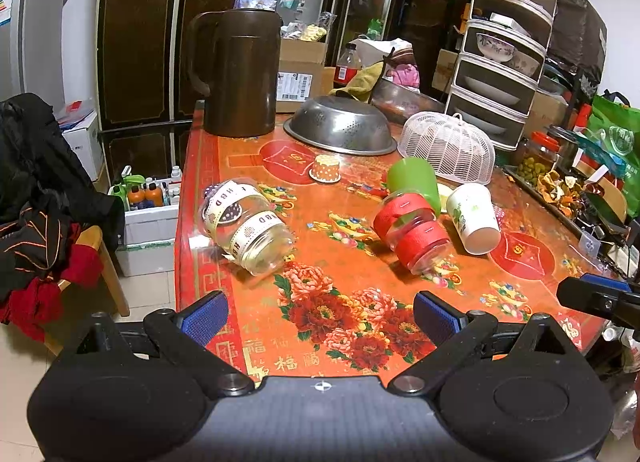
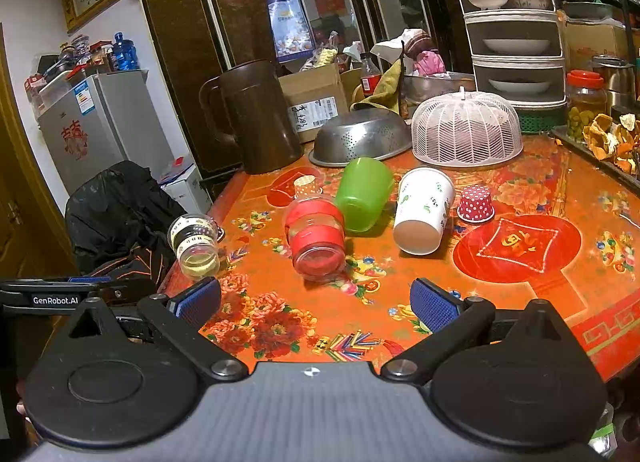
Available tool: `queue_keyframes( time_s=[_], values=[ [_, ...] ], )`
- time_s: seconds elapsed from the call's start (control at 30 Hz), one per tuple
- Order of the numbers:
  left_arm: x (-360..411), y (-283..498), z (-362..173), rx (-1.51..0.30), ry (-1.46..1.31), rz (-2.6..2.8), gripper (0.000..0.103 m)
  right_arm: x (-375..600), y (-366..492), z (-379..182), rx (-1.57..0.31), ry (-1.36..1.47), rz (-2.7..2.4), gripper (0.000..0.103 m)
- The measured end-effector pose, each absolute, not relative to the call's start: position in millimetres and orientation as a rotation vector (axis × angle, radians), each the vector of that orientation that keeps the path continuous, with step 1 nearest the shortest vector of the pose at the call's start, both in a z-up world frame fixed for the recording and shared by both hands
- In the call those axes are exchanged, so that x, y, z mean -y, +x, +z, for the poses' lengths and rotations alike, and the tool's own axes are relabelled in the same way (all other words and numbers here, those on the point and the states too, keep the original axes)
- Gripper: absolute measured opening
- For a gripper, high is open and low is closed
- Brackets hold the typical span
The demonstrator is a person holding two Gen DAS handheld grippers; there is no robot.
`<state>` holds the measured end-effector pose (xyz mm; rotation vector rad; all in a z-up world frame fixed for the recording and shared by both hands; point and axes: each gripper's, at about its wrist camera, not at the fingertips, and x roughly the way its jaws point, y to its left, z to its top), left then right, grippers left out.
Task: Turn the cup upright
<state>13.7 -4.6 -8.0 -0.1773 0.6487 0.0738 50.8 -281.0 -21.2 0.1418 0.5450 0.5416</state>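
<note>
The left gripper (image 1: 320,316) hovers above the near edge of the table (image 1: 520,262), its blue-padded jaws spread wide with nothing between them. The right gripper (image 2: 316,308) hangs the same way over the near edge, jaws apart and empty. Neither touches any cup.

Ahead of them, several cups lie on their sides on the orange floral tablecloth. Nearest the left edge is a clear glass cup (image 1: 248,222) wrapped in cream lettered ribbon, its mouth facing the grippers. Toward the middle lies a clear cup with red bands (image 1: 412,234), also mouth forward. Just behind it, touching or nearly so, lies a green plastic cup (image 2: 364,194). Just right of that is a white paper cup (image 2: 422,210) with a leaf print, tipped over, open end forward. Two small dotted paper cups stand upside down: an orange one (image 1: 325,169) farther back and a red one (image 2: 476,203) beside the white cup.

Behind them stand a brown pitcher (image 1: 236,70), an upturned metal colander (image 1: 340,126) and a white mesh food cover (image 2: 466,130).
</note>
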Motion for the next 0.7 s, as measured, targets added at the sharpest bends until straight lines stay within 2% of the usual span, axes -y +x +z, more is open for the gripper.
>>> queue_keyframes(
  time_s=[0.43, 0.7],
  values=[
    [-7, 29, 0, -0.642, -0.229, 0.147, 0.100, 292, 60, -26, -0.558, 0.167, 0.553, 0.102],
    [-56, 107, -11, -0.884, -0.433, 0.226, 0.100, 307, 69, -33, -0.567, 0.194, 0.572, 0.102]
  ],
)
